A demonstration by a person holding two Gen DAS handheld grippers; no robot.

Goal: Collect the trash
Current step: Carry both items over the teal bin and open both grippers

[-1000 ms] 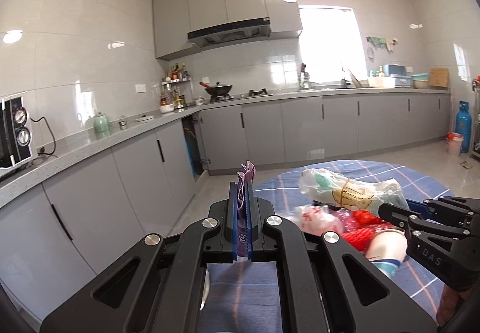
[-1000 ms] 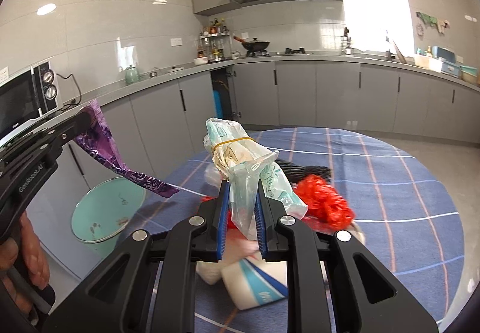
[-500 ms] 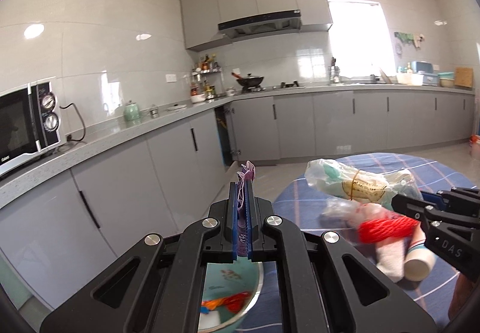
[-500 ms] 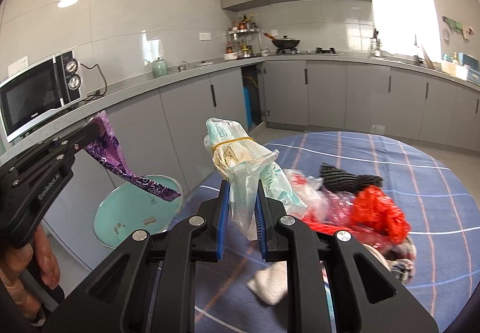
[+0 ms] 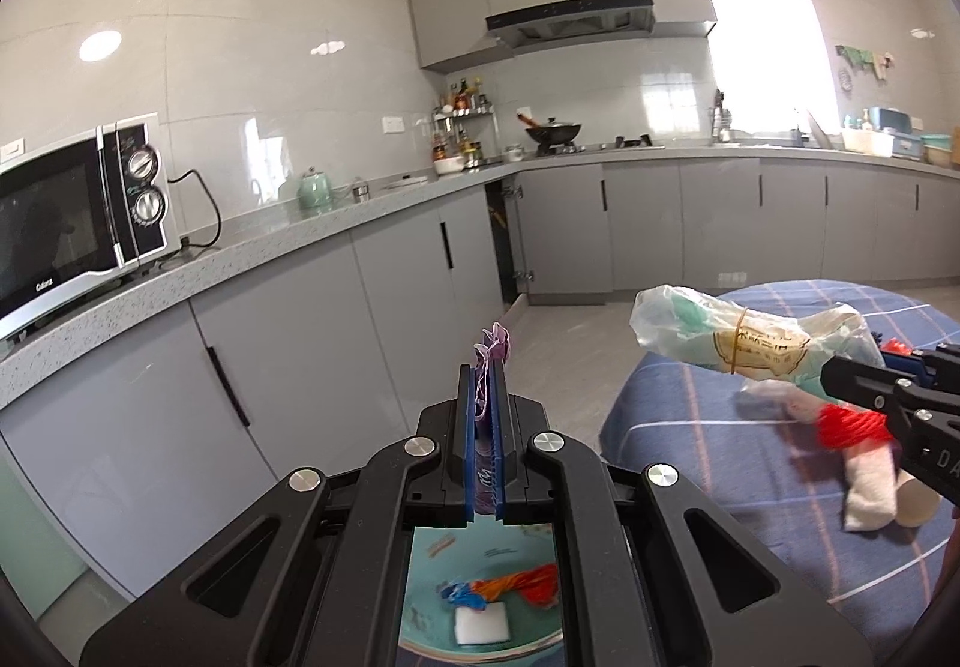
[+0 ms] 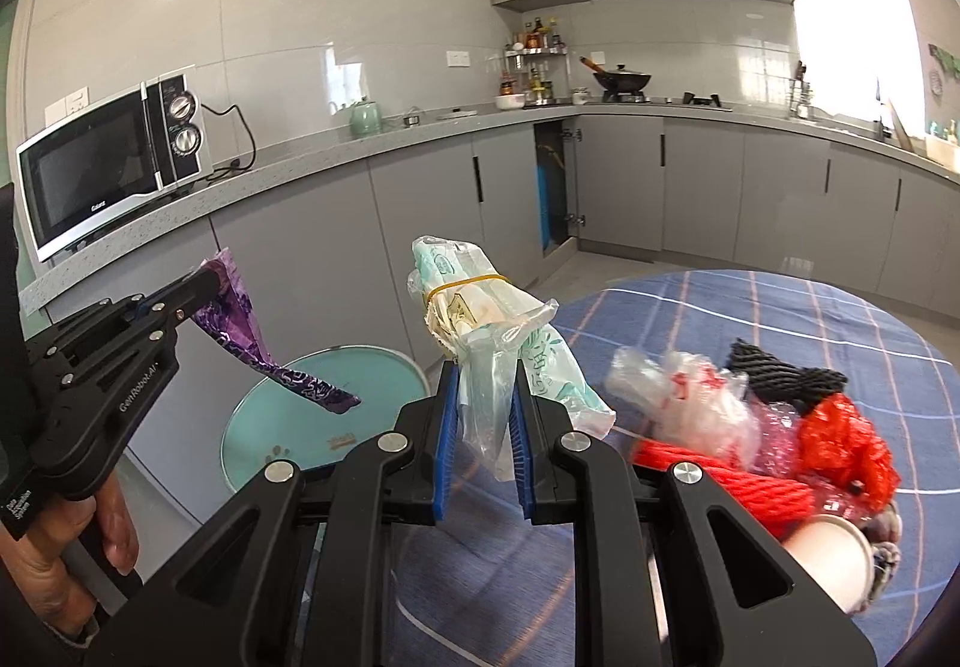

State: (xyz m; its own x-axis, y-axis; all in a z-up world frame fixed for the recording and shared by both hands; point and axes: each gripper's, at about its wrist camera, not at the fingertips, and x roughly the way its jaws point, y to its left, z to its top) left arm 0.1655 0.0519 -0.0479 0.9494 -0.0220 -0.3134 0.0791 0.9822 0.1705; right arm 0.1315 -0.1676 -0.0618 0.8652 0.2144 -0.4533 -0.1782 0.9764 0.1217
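My left gripper (image 5: 483,374) is shut on a purple wrapper (image 5: 493,341), whose tail hangs down in the right wrist view (image 6: 258,361). It hovers over a teal trash bin (image 5: 429,565) that holds some scraps. My right gripper (image 6: 485,374) is shut on a clear plastic bag bundle (image 6: 474,301) bound with a yellow rubber band. That bundle (image 5: 720,337) sits above the edge of the blue plaid table (image 6: 780,313), to the right of the bin (image 6: 282,427). On the table lie a red net (image 6: 840,439), crumpled clear plastic (image 6: 678,403), a black net (image 6: 780,374) and a paper cup (image 6: 834,559).
Grey cabinets and a counter with a microwave (image 6: 114,156) run close behind the bin. A person's hand (image 6: 72,535) holds the left gripper's handle. A white rag (image 5: 870,493) lies on the table near the right gripper (image 5: 840,382).
Both grippers have swung left, away from the table's middle, each keeping its load. The bin has come into view under the left gripper, and the trash pile has slid right.
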